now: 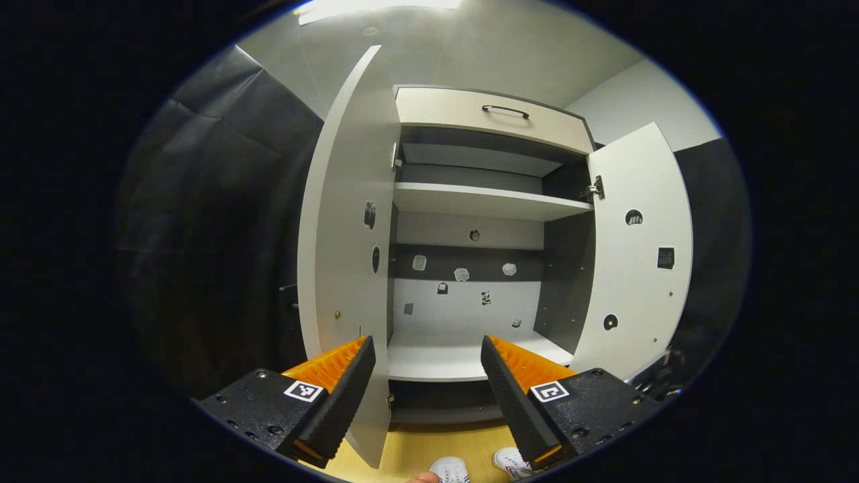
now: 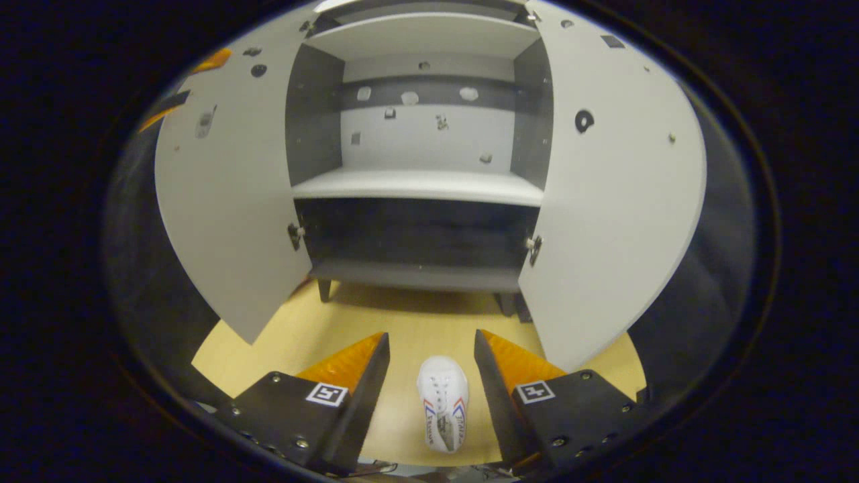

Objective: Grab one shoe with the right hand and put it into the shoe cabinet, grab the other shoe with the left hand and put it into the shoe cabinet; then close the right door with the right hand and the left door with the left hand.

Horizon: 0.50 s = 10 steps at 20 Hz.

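Right gripper (image 2: pixel 429 365) hangs over the floor (image 2: pixel 402 322) w/ jaws wide, holding nothing. 1 shoe (image 2: pixel 442 410) lies on the floor btwn its 2 fingers in the right gripper view, toe pointing toward the cabinet (image 2: pixel 416 184), apart from both fingers; whether the fingers are down at shoe level or above it can't be told. The heel end sits low, near the view's edge.

Left gripper (image 1: pixel 427 365) is held higher, facing the cabinet interior, jaws wide & empty. In the left gripper view, 2 shoes show at the bottom edge, below & just btwn the fingers: 1 (image 1: pixel 449 469) near center, the other (image 1: pixel 512 461) partly behind the right-hand finger (image 1: pixel 510 389). Both are cut off by the edge, so only the toes show. A small rounded bit beside them at the very edge is too cropped to identify.

Both doors stand open: left door (image 1: pixel 345 255) swung out close to the left gripper, right door (image 1: pixel 637 248) farther off. The shelf (image 1: pixel 463 352) straight ahead of the left gripper is bare; 1 more shelf (image 1: pixel 483 201) sits above it, & a drawer (image 1: pixel 490 117) w/ a handle on top. The low compartment under the shelf, seen in the right gripper view, is dark, contents hard to make out. Small marks on the back panel & doors are too small to tell.
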### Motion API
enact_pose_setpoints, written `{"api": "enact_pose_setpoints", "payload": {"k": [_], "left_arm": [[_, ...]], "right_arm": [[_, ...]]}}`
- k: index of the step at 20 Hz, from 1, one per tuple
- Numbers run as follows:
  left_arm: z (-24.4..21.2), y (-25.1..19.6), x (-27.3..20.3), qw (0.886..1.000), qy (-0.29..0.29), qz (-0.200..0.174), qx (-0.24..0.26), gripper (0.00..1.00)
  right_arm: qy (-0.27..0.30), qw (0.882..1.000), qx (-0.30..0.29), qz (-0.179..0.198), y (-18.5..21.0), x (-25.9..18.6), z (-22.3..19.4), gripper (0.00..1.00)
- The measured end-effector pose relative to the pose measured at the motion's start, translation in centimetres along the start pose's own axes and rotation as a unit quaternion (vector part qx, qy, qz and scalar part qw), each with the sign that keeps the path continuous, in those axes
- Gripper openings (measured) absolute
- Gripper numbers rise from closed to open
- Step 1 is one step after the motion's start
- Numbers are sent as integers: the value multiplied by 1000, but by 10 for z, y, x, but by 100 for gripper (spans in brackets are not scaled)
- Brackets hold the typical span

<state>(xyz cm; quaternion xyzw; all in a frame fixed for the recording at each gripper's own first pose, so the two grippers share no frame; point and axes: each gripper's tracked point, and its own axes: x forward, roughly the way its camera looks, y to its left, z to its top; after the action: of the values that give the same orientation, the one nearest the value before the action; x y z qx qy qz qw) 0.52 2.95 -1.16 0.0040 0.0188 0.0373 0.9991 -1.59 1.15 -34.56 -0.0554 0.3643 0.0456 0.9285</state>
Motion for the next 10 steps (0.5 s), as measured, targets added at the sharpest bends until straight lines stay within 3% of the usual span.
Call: {"api": "enact_pose_setpoints", "payload": {"k": [2,3,10], "left_arm": [[-1,2,1,1000,3,1,-5,99],[-3,5,2,1000,5,2,-6,96],[-8,17,4,1000,11,15,-3,96]], "right_arm": [[56,998,-8,8,4,20,-41,77],[73,997,-12,12,5,29,-57,77],[159,987,-21,32,14,76,-141,73]]}}
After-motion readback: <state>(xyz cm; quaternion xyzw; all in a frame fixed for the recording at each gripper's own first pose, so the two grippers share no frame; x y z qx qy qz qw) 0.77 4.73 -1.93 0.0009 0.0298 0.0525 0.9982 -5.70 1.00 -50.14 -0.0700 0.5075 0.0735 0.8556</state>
